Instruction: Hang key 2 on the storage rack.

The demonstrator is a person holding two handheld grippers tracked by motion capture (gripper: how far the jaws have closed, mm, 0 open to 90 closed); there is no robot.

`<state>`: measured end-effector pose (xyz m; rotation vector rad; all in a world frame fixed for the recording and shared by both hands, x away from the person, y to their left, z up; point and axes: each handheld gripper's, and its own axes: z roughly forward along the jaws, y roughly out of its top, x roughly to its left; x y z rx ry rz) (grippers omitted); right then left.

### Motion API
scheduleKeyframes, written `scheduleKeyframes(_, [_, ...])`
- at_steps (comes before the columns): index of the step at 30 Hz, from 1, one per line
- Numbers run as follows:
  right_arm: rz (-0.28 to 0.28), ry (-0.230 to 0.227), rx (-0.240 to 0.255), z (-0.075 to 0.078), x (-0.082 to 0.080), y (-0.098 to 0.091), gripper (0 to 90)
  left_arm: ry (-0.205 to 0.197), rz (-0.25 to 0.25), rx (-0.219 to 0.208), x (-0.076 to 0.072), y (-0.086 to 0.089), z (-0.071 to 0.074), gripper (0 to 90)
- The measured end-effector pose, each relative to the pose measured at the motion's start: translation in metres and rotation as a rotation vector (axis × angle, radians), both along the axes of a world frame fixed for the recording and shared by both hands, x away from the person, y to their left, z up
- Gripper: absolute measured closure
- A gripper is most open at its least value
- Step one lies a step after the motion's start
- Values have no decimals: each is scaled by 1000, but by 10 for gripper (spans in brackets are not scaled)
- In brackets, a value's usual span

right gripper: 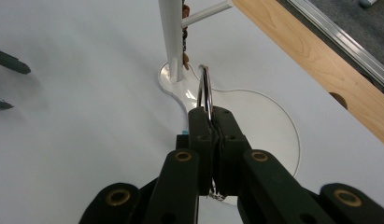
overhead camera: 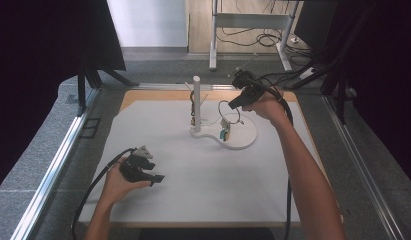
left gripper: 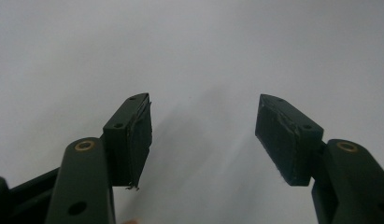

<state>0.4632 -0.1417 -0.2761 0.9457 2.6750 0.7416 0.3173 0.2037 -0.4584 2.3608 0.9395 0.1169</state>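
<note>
Above the white stand's round base (overhead camera: 248,137), a thin silver metal ring (right gripper: 204,91) stands upright, pinched in the closed right tongs (right gripper: 212,122); left tongs (left gripper: 202,135), gaping and empty, lie well apart.

- We are counting two grippers: left gripper (overhead camera: 154,178), right gripper (overhead camera: 233,105).
- We are seeing one white stand (overhead camera: 196,102).
- We are seeing one metal ring (right gripper: 204,91).
- We are seeing one white sheet (overhead camera: 203,185).

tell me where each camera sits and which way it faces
High view: above the person's side, looking forward and down at the white stand; both forearms, left tongs, right tongs.
Left gripper view: on the left tongs, facing bare tabletop, jaws apart.
Right gripper view: on the right tongs, shut on a metal ring.
Shared: stand, ring.
</note>
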Motion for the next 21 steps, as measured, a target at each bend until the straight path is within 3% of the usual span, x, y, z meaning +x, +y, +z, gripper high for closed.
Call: scheduleKeyframes(21, [-46, -6, 16, -1, 28, 6, 878, 5, -6, -1, 1, 0, 0, 371])
